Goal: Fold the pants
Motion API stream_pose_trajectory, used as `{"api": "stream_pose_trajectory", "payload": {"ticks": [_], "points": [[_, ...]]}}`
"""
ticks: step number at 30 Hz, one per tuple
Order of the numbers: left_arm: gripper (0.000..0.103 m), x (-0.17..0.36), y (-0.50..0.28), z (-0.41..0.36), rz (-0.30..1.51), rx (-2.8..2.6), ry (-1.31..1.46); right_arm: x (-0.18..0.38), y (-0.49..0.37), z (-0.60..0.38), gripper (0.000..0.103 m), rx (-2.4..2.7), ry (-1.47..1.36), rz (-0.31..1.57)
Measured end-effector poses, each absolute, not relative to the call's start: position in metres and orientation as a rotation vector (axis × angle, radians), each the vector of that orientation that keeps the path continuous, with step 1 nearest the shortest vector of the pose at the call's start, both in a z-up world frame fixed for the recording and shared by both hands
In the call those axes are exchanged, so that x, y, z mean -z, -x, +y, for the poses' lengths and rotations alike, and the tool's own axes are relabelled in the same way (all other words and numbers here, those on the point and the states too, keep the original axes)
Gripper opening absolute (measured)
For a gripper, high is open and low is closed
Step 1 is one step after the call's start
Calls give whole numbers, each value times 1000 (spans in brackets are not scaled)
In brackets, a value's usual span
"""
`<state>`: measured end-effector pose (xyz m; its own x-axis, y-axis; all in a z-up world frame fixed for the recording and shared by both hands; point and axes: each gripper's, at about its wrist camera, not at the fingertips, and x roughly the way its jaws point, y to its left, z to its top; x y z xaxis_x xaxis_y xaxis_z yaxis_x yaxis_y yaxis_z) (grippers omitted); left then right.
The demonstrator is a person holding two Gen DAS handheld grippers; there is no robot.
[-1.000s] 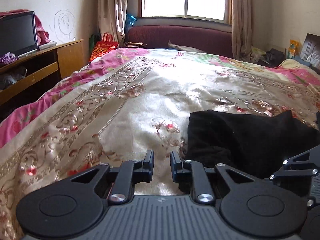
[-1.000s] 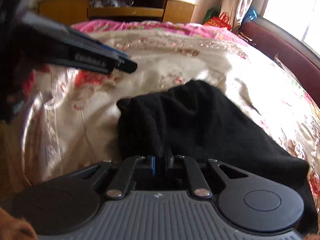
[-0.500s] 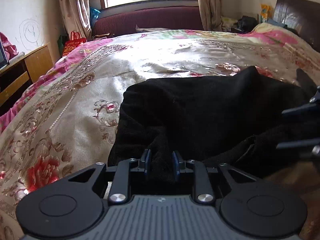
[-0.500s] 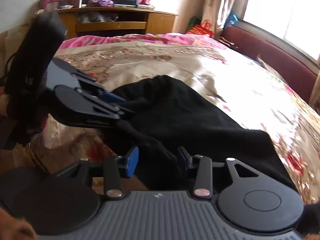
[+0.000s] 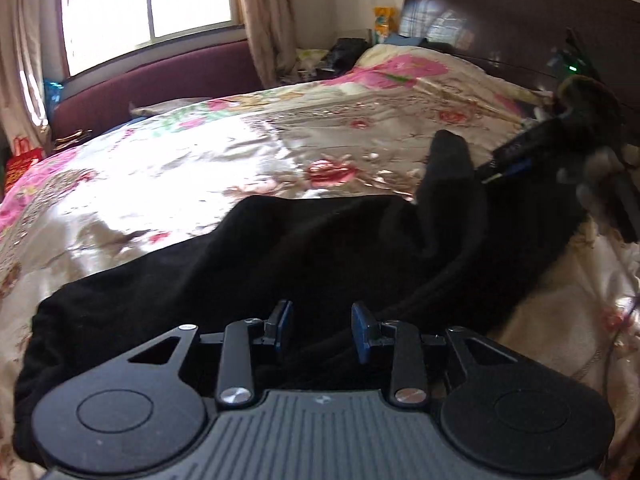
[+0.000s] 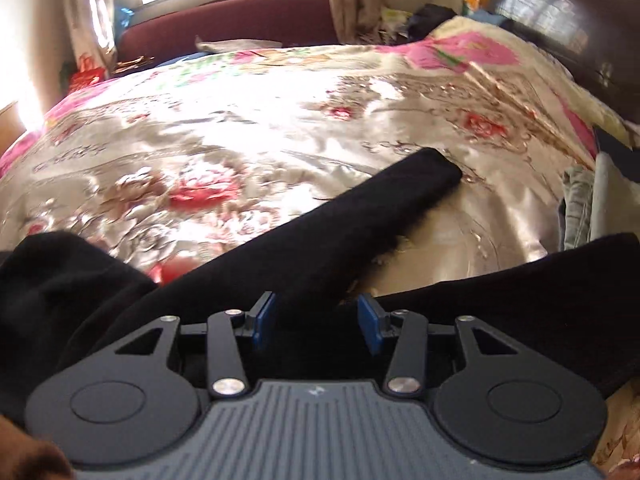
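Lying rumpled across the bed (image 5: 168,168), the black pants (image 5: 280,248) sit between both sets of tongs — left (image 5: 322,328) and right (image 6: 316,322) each apart, gripping nothing — so closing carelessly might pinch the slippery cover at twelve o'clock too.

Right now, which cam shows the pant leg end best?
Right wrist: the leg lies stretched on the quilt, its end fully visible. Left wrist shows only a bunched tip near the right tongs.
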<state>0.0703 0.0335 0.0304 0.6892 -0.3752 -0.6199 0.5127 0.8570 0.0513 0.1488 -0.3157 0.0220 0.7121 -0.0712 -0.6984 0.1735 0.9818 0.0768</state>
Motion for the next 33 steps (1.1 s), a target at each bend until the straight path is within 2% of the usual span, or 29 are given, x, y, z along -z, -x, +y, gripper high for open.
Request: {"api": "stream_pose_trajectory", "payload": {"ticks": [6, 13, 15, 17, 27, 28, 29, 31, 33], "points": [[48, -20, -70, -41, 642, 635, -367, -1, -186, -367, 46, 154, -410, 785], [48, -13, -76, -69, 673, 684, -433, 25, -216, -410, 45, 172, -696, 742], [48, -10, -82, -72, 693, 677, -433, 30, -223, -419, 42, 176, -748, 728], [48, -9, -81, -73, 694, 670, -437, 30, -227, -427, 21, 192, -799, 716], [48, -6, -87, -80, 716, 677, -428, 29, -238, -453, 24, 248, -833, 661], [48, -6, -87, -81, 716, 676, -429, 29, -241, -454, 23, 256, -829, 659], [48, -6, -88, -82, 719, 674, -430, 28, -244, -455, 16, 268, -820, 661], [47, -8, -90, -84, 722, 673, -434, 19, -246, -456, 9, 266, -797, 661], [43, -10, -91, -82, 716, 675, -437, -1, -240, -454, 7, 223, -768, 617]]}}
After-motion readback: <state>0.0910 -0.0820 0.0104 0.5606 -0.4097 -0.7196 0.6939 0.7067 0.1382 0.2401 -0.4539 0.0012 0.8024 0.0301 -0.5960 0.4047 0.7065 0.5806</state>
